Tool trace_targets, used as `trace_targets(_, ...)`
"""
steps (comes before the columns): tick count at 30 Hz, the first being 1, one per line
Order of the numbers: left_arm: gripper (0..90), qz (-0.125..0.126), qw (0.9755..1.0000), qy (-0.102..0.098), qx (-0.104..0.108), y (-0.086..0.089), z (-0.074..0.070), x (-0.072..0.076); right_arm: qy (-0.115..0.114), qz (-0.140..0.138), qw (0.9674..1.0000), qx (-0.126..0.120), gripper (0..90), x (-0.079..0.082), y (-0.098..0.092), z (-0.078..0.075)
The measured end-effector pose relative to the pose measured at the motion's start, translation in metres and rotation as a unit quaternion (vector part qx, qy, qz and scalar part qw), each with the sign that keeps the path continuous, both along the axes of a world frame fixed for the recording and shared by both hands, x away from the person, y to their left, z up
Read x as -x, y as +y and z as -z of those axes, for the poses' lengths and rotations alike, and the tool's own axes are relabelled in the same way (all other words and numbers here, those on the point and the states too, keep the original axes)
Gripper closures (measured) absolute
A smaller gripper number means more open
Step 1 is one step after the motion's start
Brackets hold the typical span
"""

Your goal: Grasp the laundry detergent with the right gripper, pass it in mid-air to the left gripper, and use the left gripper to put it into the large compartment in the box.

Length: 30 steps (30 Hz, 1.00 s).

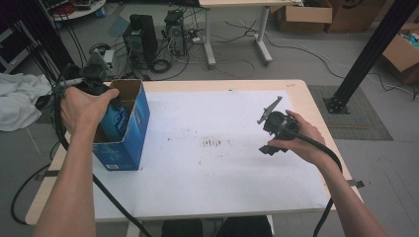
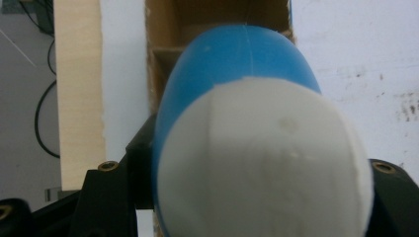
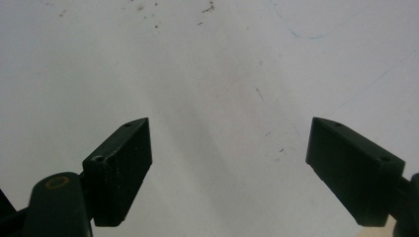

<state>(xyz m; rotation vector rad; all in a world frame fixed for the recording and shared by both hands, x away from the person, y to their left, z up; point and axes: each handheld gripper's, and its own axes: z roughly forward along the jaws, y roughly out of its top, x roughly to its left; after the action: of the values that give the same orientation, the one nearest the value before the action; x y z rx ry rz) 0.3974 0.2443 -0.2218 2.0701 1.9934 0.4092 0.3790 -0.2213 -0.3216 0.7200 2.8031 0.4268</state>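
Left tongs [image 2: 257, 197] grip a blue-and-white bottle [image 2: 247, 148] over the box [image 1: 129, 123]; right tongs [image 3: 227, 168] gape wide above the tabletop [image 3: 212, 74].

1. A smooth, matt blue-and-white plastic bottle [image 2: 257, 148] is showing a faint moulding seam.
2. The cardboard box [image 1: 129, 129] is looking glossy blue outside, raw brown inside.
3. The white table sheet [image 1: 222, 163] is looking matt and scuffed, edged by pale wood.
4. The right gripper [image 3: 230, 168] is showing matt black plastic jaws.

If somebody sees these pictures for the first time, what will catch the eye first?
Probably the open blue carton at the table's left edge, where the left gripper holds a blue and white bottle over its opening. Next, the right gripper, jaws wide apart and empty, above the stained white sheet.
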Motion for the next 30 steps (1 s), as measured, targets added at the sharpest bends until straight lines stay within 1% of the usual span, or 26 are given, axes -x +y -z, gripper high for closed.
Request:
trace_targets(1, 38.2, -0.006, 1.0000, -0.001, 0.001, 0.000, 0.006, 0.000, 0.001, -0.001, 1.0000, 0.000, 17.8, 0.001, 0.000, 0.001)
trace_targets(2, 38.2, -0.006, 1.0000, -0.001, 0.001, 0.000, 0.006, 0.000, 0.003, -0.002, 1.0000, 0.002, 17.8, 0.002, 0.000, 0.001)
trace_targets(3, 38.2, -0.004, 1.0000, 0.002, -0.002, 0.000, 0.011, -0.001, 0.003, -0.002, 1.0000, 0.002, 17.8, 0.002, 0.000, 0.001)
trace_targets(4, 38.2, -0.009, 1.0000, 0.002, -0.004, 0.001, 0.018, -0.001, 0.002, -0.005, 1.0000, 0.003, 17.9, 0.002, 0.000, 0.002)
trace_targets(6, 38.2, -0.009, 0.9999, 0.005, -0.006, 0.001, 0.024, -0.001, 0.002, -0.002, 1.0000, 0.004, 17.9, 0.003, -0.001, 0.002)
trace_targets(11, 38.2, -0.015, 0.9999, 0.005, 0.001, 0.004, 0.039, -0.001, 0.002, 0.002, 1.0000, 0.005, 17.9, 0.003, -0.003, 0.003)
trace_targets(12, 38.2, -0.008, 0.9999, 0.011, -0.002, 0.004, 0.042, -0.001, 0.003, 0.003, 1.0000, 0.004, 17.9, 0.004, -0.004, 0.004)
trace_targets(14, 38.2, -0.010, 0.9999, 0.013, -0.002, 0.005, 0.047, -0.002, 0.004, 0.004, 1.0000, 0.005, 18.0, 0.004, -0.004, 0.005)
trace_targets(15, 38.2, -0.010, 0.9999, 0.013, -0.002, 0.005, 0.047, -0.002, 0.004, 0.003, 1.0000, 0.004, 18.0, 0.004, -0.003, 0.006)
trace_targets(19, 38.1, -0.016, 0.9998, 0.009, -0.002, 0.006, 0.054, -0.001, 0.006, 0.003, 0.9999, 0.008, 18.1, 0.005, -0.003, 0.008)
trace_targets(21, 38.1, -0.014, 0.9998, 0.012, -0.004, 0.005, 0.057, -0.001, 0.006, 0.003, 0.9999, 0.009, 18.1, 0.005, -0.003, 0.008)
trace_targets(25, 38.1, -0.018, 0.9998, 0.008, -0.001, 0.005, 0.062, -0.001, 0.006, 0.004, 0.9999, 0.008, 18.1, 0.005, -0.002, 0.009)
trace_targets(30, 38.1, -0.022, 0.9997, 0.012, -0.003, 0.005, 0.069, 0.000, 0.007, 0.003, 0.9999, 0.010, 18.2, 0.006, -0.002, 0.011)
